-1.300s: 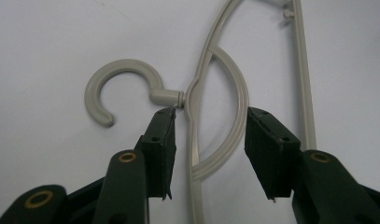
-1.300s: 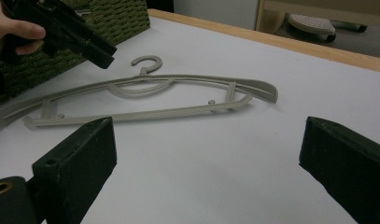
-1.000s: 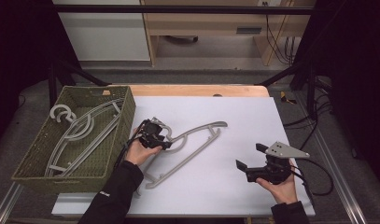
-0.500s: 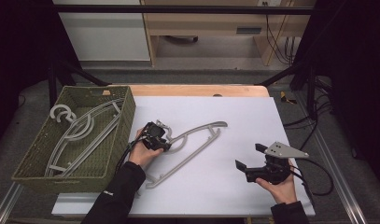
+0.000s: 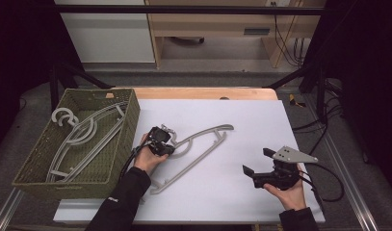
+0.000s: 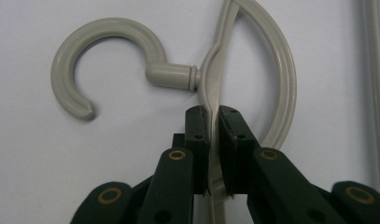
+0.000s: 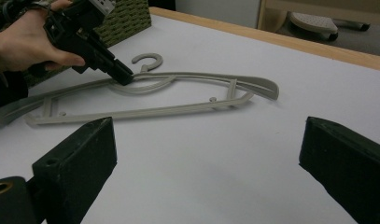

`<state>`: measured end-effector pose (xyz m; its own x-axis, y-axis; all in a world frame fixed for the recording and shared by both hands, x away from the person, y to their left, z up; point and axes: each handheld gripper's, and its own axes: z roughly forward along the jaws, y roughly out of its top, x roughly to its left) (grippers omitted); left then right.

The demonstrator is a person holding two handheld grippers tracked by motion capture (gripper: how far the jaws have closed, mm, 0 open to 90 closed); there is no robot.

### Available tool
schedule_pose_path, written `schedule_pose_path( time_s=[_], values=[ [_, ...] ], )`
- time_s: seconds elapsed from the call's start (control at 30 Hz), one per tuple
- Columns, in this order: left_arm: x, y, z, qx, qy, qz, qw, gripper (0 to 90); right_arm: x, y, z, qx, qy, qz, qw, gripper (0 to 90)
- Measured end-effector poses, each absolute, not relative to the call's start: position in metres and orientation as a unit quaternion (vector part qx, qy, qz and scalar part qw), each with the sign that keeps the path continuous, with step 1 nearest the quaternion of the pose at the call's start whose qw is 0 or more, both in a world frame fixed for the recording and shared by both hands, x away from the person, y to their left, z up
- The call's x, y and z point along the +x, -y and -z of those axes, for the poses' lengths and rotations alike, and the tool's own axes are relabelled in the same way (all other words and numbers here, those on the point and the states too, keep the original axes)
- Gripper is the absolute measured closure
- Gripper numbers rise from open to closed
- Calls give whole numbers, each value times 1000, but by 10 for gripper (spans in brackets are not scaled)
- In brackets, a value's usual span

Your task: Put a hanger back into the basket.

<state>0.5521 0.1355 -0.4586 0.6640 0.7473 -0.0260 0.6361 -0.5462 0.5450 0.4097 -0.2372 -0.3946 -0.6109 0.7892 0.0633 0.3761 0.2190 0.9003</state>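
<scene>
On the white sheet near the middle of the table lies the grey hanger [image 5: 193, 147], flat, hook end toward the basket, arms running diagonally toward the table's far right. Left gripper [image 5: 161, 143] is clamped on the hanger's top rib just below the hook neck; in the left gripper view both pads pinch the thin plastic edge [image 6: 214, 100], with the hook [image 6: 101, 58] curling off to one side. Compared with the frames from a second ago, the left hand has slid slightly further onto the neck and the jaws have closed; the hanger itself hasn't shifted on the sheet. Judgement: grasp is just secured, lift or drag comes next, probably toward the green wicker basket [image 5: 131, 103] at the table's left, which already holds other hangers [image 5: 83, 132]. Right gripper [image 5: 256, 166] rests well apart at the table's near right, jaws wide open, holding nothing, same spot as before, pointed at the hanger. Thin-edge pinch could let the hanger swing when lifted.
</scene>
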Motion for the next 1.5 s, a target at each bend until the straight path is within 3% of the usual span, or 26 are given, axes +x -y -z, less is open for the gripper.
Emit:
schedule_pose_path(
  time_s=[0.93,1.5],
  values=[
    [508,-150,413,855,-383,-103,334,832,408,237,392,384,-750,-493,213,47],
    [471,-160,335,841,-350,-153,383,832,407,239,390,386,-746,-497,218,44]
  ],
)
